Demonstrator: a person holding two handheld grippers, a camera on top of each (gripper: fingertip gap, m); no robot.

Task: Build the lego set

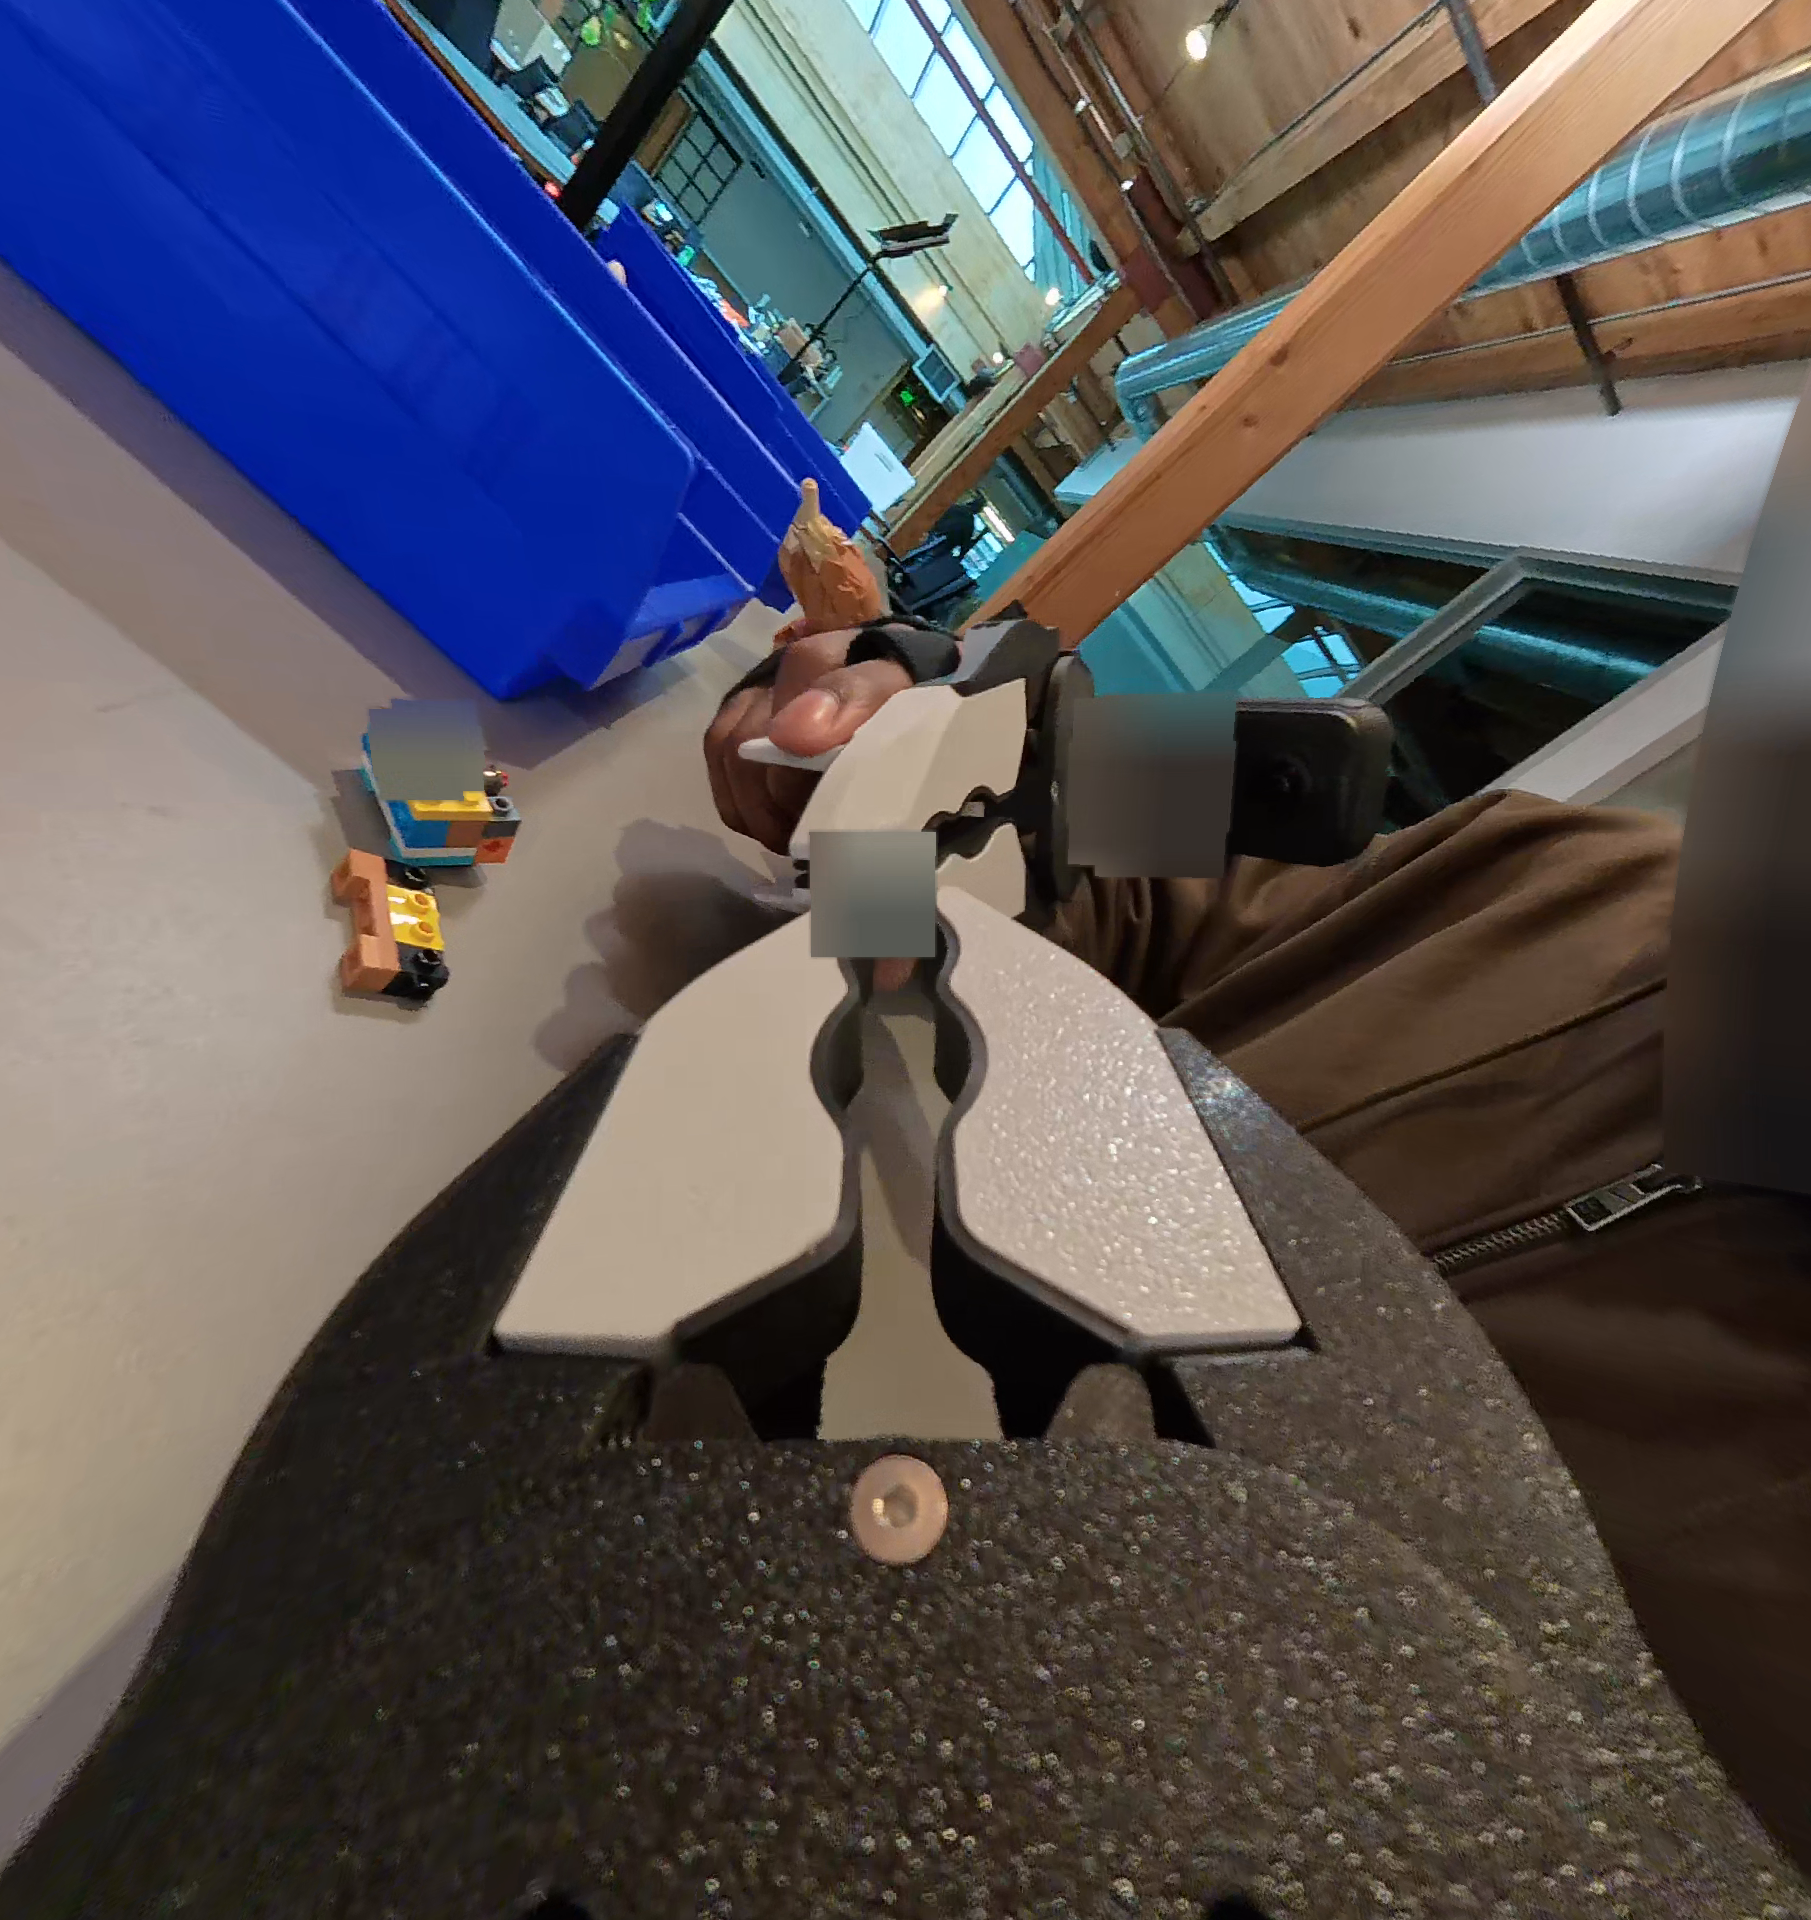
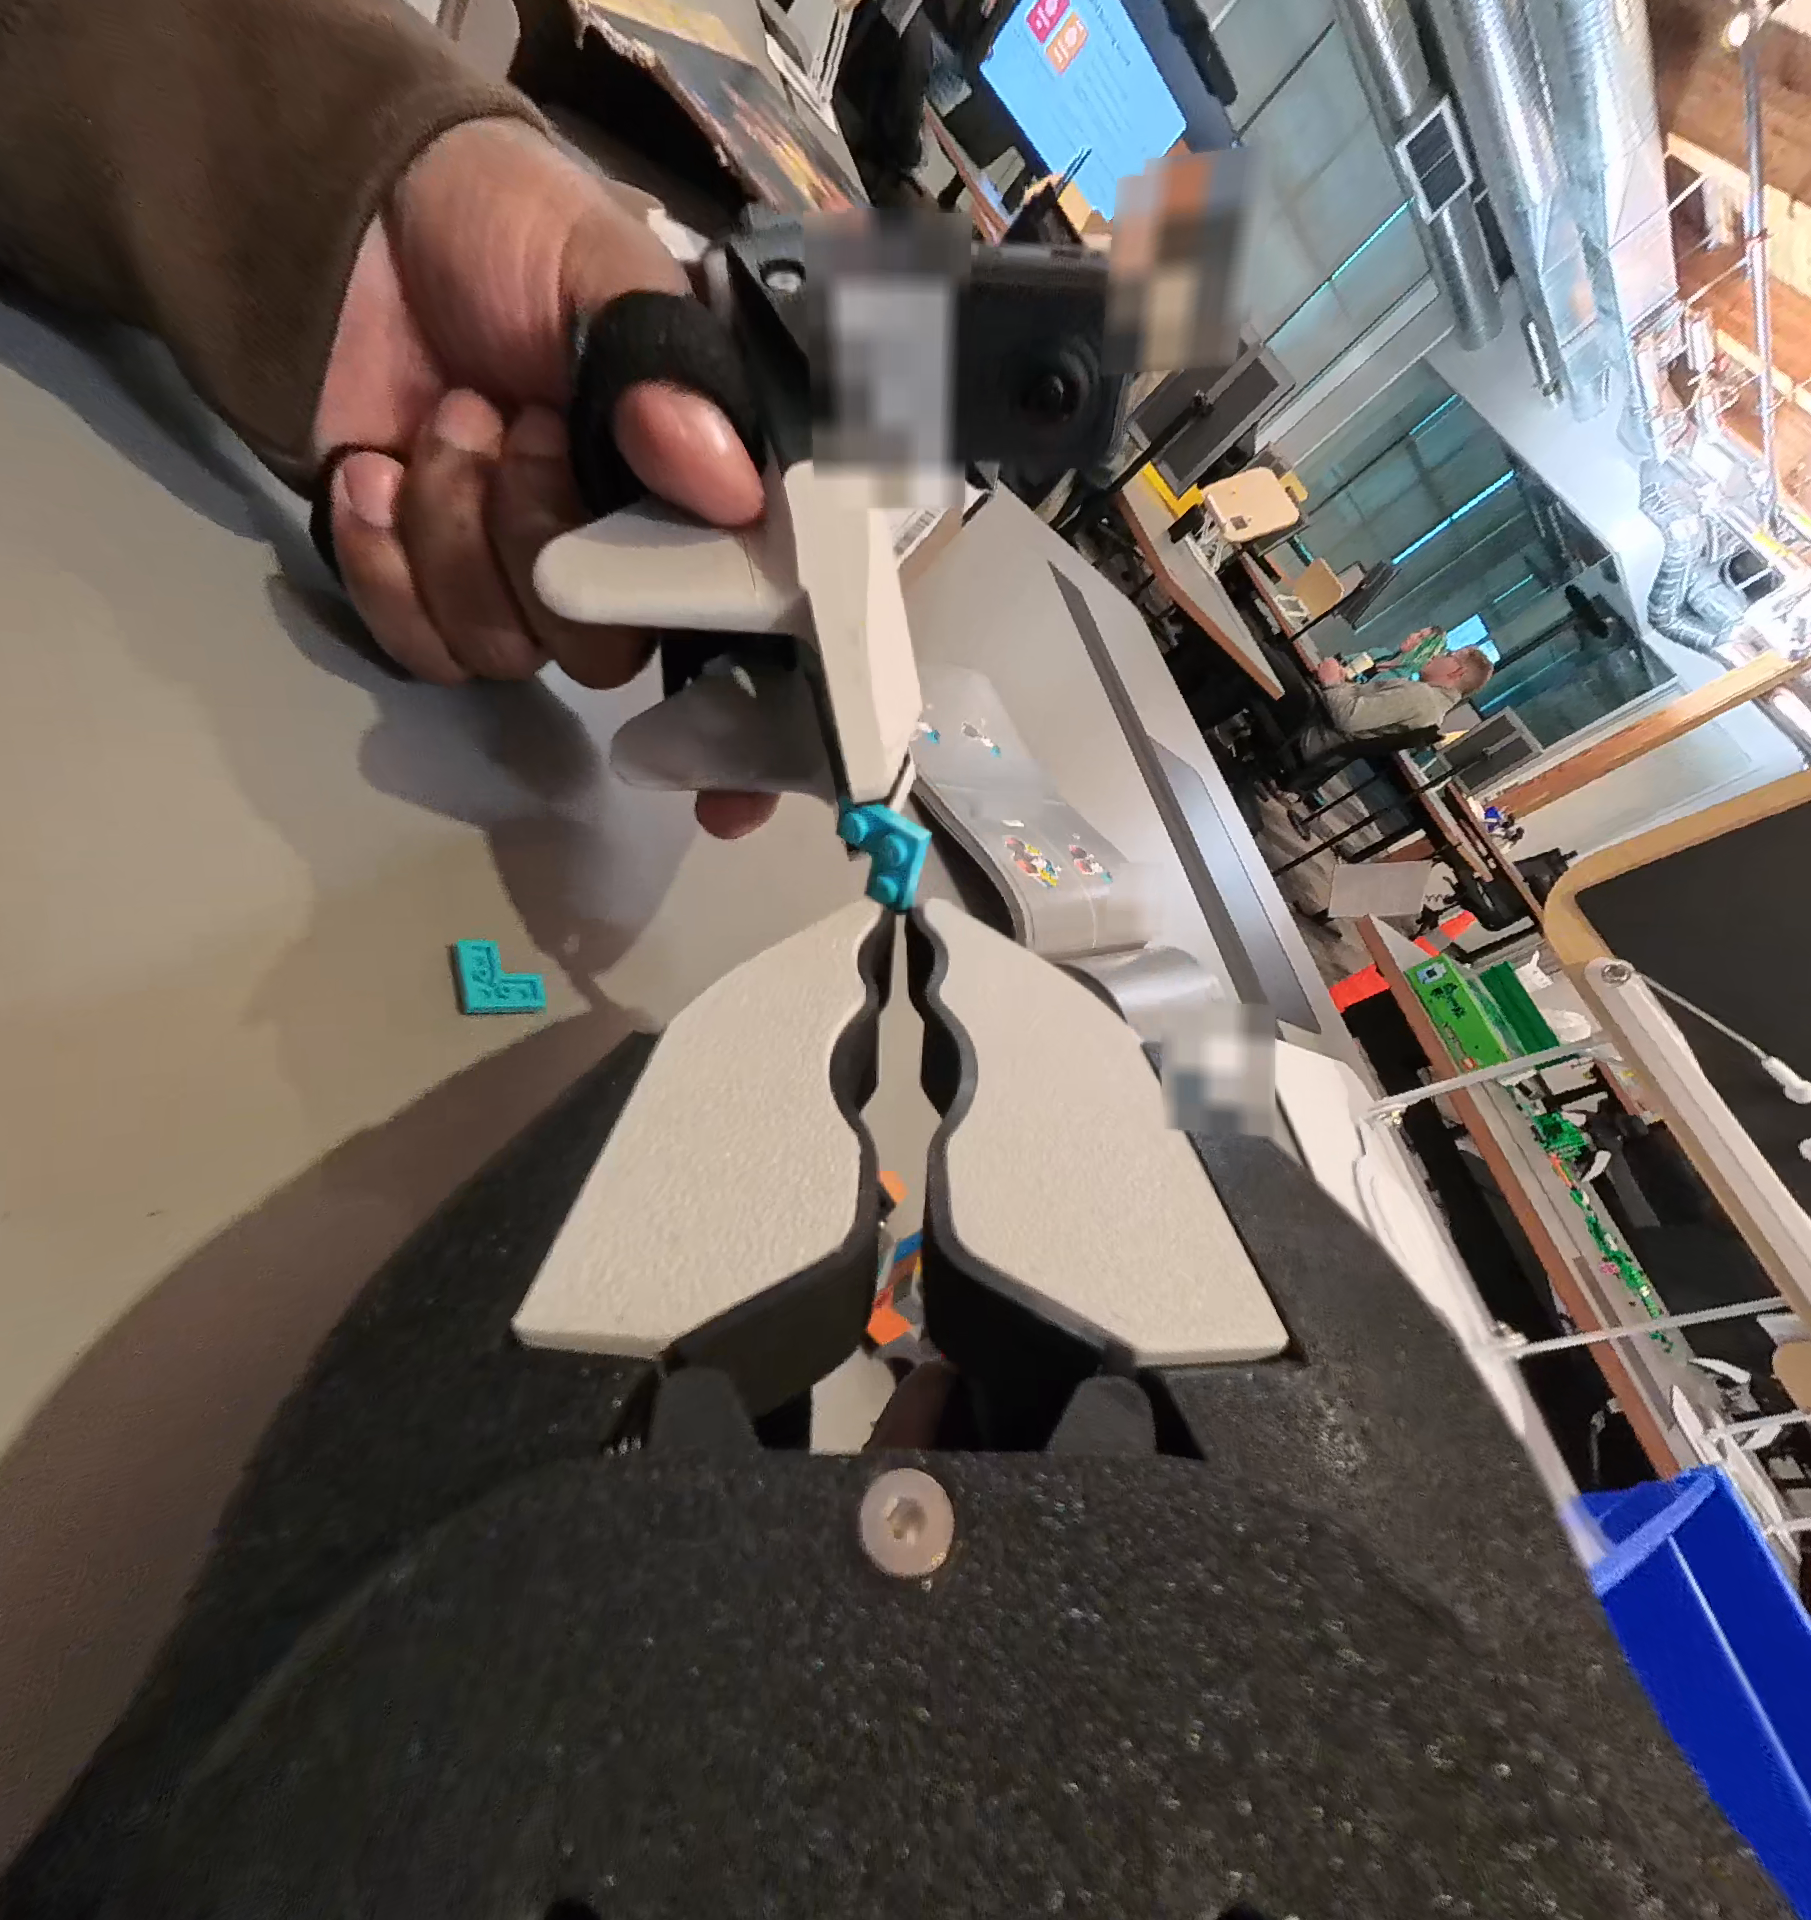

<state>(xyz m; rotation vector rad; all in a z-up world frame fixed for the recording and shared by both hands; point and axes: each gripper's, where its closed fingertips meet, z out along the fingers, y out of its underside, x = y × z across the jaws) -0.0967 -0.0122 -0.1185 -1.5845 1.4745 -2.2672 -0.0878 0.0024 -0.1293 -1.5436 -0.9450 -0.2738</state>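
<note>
My right gripper [image 2: 896,916] is shut on the lower end of a small teal plate [image 2: 888,854], held up above the grey table [image 2: 153,831]. My left gripper [image 2: 865,802], held by a hand, pinches the plate's upper end, tips facing the right gripper's. In the left wrist view the left gripper [image 1: 888,966] is closed and a blurred patch hides the plate; the right gripper's fingers [image 1: 911,748] reach in from behind. A teal L-shaped plate [image 2: 498,979] lies on the table. Two small builds stand there, one blue, yellow and orange [image 1: 444,810], one tan, yellow and black [image 1: 387,925].
Blue bins [image 1: 361,364] line the far side of the table, with a brown figure [image 1: 828,571] beside them. Another blue bin [image 2: 1732,1683] is at the lower right. A grey stand with stickers [image 2: 1036,821] rises behind the grippers. Loose orange and blue bricks [image 2: 896,1283] show between my right fingers. My left and right fingertips are right by each other.
</note>
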